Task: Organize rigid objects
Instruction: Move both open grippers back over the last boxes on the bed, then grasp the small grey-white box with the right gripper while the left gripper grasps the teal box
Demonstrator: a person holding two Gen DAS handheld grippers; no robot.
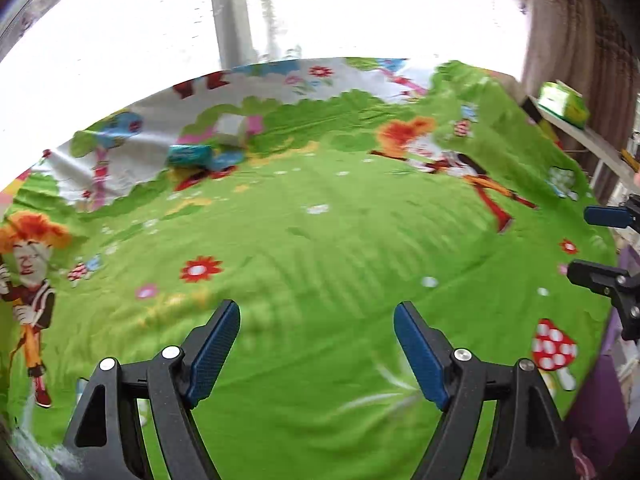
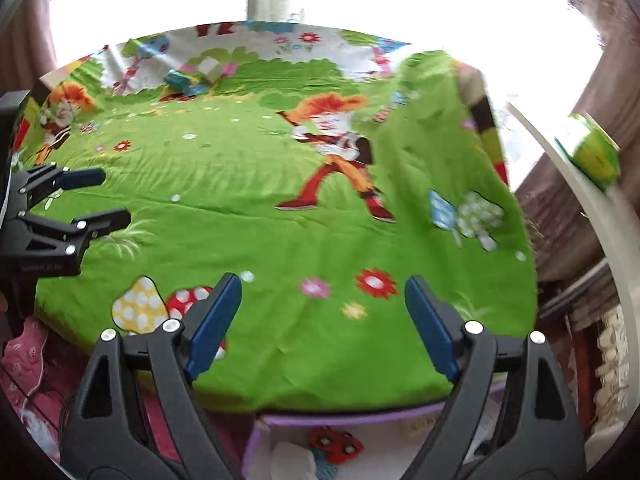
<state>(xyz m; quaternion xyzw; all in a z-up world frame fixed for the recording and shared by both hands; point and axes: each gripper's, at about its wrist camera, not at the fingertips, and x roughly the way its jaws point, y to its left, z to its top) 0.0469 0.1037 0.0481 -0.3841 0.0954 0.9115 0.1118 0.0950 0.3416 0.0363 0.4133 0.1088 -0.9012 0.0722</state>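
Green cartoon-print bedsheet (image 1: 320,240), brown curtain (image 1: 568,40), bright window (image 2: 360,0), white shelf (image 2: 560,160)

Bright daylight floods from a blown-out white window (image 1: 360,12) behind the bed (image 1: 320,240). Motion blur softens the green bedsheet (image 2: 280,220); fisheye bending curves and darkens both pictures' edges.

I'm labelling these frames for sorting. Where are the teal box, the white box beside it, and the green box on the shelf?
teal box (image 1: 189,155): left wrist view, front face.
white box (image 1: 231,129): left wrist view, its pale face.
green box (image 2: 592,154): right wrist view, its side, on the white shelf.
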